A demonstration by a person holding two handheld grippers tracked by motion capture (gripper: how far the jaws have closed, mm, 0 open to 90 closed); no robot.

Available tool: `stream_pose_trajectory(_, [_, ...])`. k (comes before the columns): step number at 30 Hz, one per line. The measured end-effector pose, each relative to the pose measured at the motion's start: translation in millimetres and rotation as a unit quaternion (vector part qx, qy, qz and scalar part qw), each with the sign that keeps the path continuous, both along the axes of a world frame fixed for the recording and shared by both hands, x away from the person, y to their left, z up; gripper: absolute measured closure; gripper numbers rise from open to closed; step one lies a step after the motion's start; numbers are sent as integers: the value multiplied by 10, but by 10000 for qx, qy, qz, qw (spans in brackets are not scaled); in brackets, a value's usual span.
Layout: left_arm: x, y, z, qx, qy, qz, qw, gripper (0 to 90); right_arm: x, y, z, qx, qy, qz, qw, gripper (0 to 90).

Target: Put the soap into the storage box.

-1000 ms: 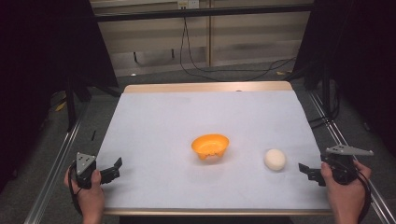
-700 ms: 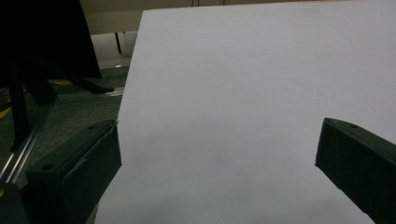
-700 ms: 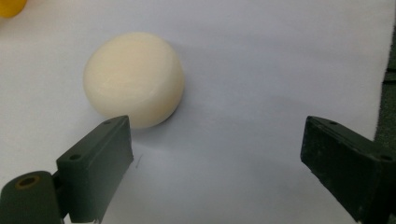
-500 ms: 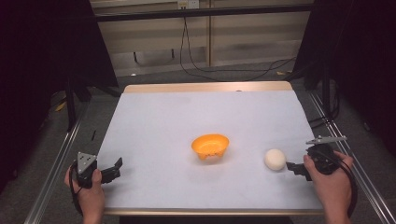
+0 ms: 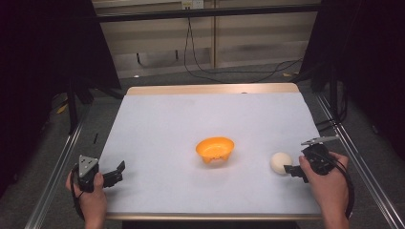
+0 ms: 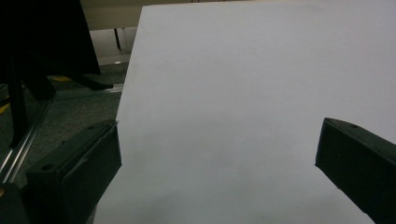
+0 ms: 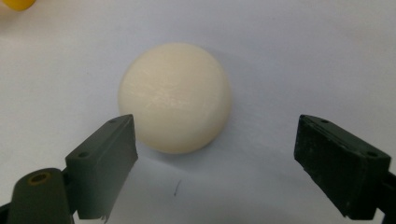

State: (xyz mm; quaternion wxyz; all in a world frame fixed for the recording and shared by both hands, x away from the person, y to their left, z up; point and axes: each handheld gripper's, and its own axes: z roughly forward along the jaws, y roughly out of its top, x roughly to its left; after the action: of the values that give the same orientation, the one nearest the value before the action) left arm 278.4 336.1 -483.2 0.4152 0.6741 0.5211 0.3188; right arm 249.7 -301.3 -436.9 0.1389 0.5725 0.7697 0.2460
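An orange bowl (image 5: 215,149) sits near the middle of the white table (image 5: 191,119). To its right lies a cream-white rounded object (image 5: 281,162), like a bun or egg. My right gripper (image 5: 289,170) is held open just right of it, jaws pointing at it. In the right gripper view the cream object (image 7: 175,123) lies just ahead of the open right gripper (image 7: 217,156), nearer the left jaw, not between the fingertips. My left gripper (image 5: 118,171) rests open at the table's front left corner, and in the left gripper view the open left gripper (image 6: 219,158) has bare table between its jaws.
The table's wooden far edge (image 5: 210,89) borders a dark floor with cables (image 5: 200,71). Metal rails (image 5: 353,157) run along both sides of the table. A yellow-orange edge (image 7: 17,3) of the bowl peeks into the right gripper view's top left corner.
My right gripper has moved left, from the table's right edge up close to the cream object. The left gripper has stayed in place.
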Motion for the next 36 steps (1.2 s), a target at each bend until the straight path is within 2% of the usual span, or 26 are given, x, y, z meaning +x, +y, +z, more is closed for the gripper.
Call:
stream_pose_trajectory(5, [-1,-2,-1,-9,-8,-12,10000,0,58,71,10,-50,53,39,10000,127])
stream_pose_trajectory(13, [0,-8,-2,3,-11,-3,10000,0,162,181,-49,101,119,161,9997,118])
stream_pose_trajectory(23, [1,-7,-2,-7,-8,-8,10000,0,281,298,-90,105,247,126,9996,145])
stream_pose_trajectory(29, [1,-6,-2,-2,-2,-9,10000,0,312,329,-108,112,245,7,9996,179])
stream_pose_trajectory(33, [0,-1,-1,17,9,-23,10000,0,323,327,-145,3,379,-78,9993,202])
stream_pose_trajectory(36, [-1,-5,-1,37,4,-12,10000,0,320,328,-173,43,420,-45,9991,223])
